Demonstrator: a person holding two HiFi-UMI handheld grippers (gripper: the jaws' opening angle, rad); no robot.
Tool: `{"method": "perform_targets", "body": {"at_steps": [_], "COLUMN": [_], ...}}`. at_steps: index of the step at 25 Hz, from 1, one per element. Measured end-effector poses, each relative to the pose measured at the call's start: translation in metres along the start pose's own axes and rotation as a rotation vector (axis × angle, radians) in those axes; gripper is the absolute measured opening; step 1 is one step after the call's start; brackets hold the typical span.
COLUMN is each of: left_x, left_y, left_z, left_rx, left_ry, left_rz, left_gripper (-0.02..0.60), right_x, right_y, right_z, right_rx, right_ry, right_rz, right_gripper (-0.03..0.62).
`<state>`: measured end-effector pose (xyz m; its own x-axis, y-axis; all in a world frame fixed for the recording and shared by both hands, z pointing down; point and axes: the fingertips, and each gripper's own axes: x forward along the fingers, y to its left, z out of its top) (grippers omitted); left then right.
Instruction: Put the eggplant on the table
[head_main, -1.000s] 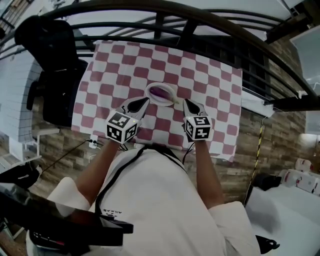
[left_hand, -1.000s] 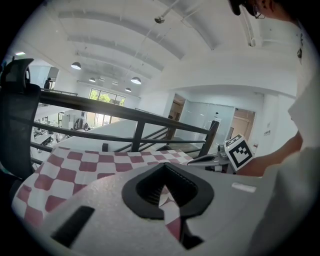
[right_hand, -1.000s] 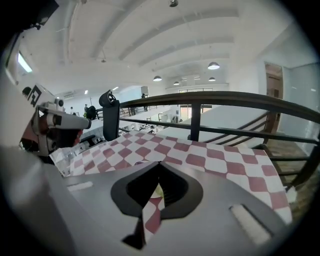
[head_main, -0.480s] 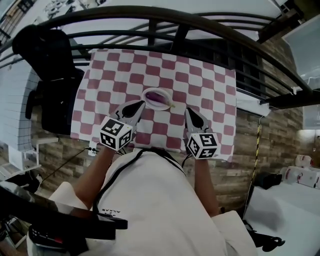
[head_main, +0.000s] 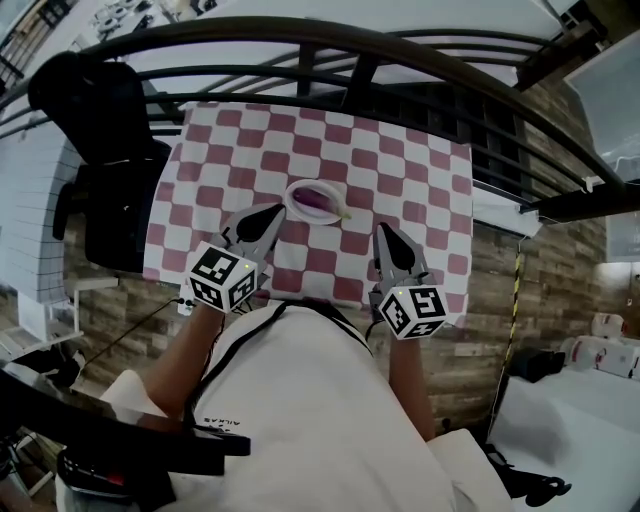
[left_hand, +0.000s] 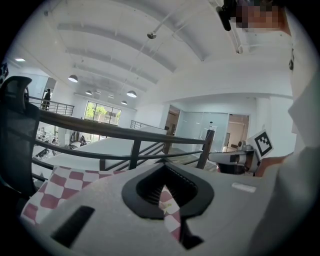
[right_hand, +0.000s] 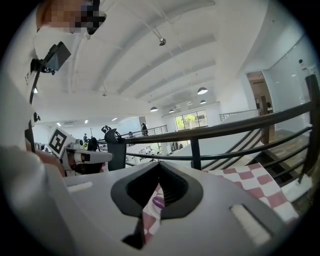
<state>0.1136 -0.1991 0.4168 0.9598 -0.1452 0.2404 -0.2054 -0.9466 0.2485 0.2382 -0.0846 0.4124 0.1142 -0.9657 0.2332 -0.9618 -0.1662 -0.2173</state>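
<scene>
A purple eggplant lies in a white plate on the table with the pink-and-white checked cloth. My left gripper is shut and empty, its tip just left of and nearer than the plate. On the other side my right gripper is also shut and empty, a little to the right of the plate and apart from it. In the right gripper view the eggplant shows through the gap behind the closed tips. The left gripper view shows only checked cloth behind its meeting tips.
A black office chair stands at the table's left end. A dark metal railing runs along the far side of the table. The person's white shirt fills the near foreground.
Both grippers have drawn back from beside the plate toward the person and risen. The eggplant and plate have not moved.
</scene>
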Motion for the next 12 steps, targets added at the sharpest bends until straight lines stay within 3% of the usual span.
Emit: {"method": "perform_targets", "body": {"at_steps": [12], "left_x": [0.0015], "left_y": [0.0066], "left_z": [-0.0019], "left_rx": [-0.007], "left_ry": [0.001], "left_rz": [0.025], "left_gripper": [0.005], "right_x": [0.0024], "right_y": [-0.0082], "right_z": [-0.0026], "right_rx": [-0.022], "right_ry": [0.022], "right_rz": [0.0], "right_gripper": [0.006]}}
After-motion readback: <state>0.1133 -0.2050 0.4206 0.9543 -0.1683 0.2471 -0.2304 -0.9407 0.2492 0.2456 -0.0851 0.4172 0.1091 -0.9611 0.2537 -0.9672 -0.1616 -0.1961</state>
